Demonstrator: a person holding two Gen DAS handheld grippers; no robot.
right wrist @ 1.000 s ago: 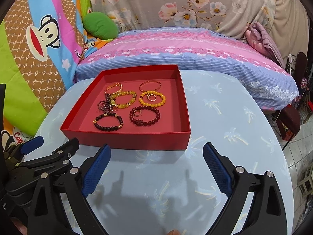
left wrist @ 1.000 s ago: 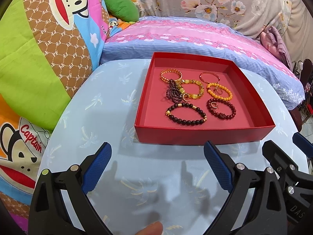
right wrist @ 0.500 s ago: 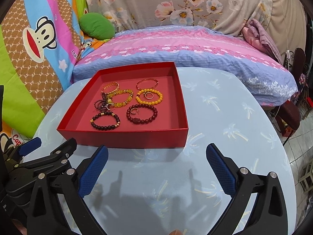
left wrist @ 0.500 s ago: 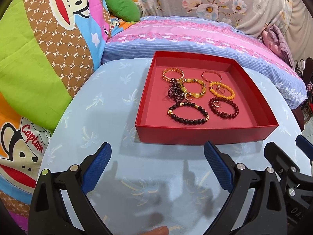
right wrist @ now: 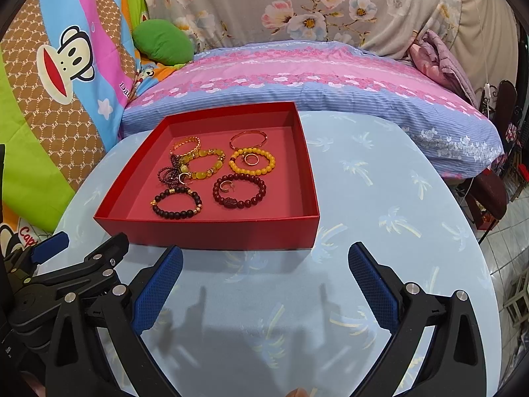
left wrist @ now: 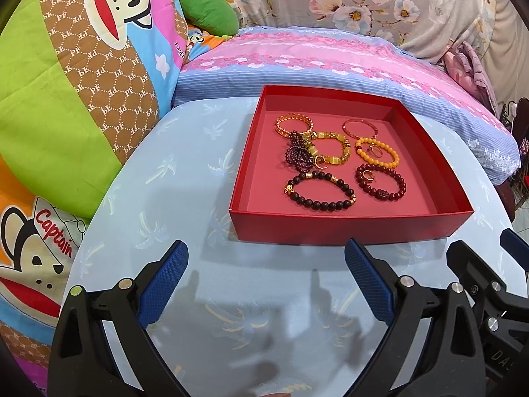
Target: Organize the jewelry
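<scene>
Both cameras are drifting slightly; I'm holding left gripper (left wrist: 266, 279) and right gripper (right wrist: 264, 279) spread apart, empty, near the red tray (right wrist: 211, 231) of bracelets (right wrist: 239, 190).

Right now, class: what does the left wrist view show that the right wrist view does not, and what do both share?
Only the left wrist view shows the "Captain" lettering in full on the cartoon blanket. Only the right wrist view shows tiled floor and a dark red stool. Both share the red tray of bracelets, the blue palm-print table, and the open left gripper and right gripper.
</scene>
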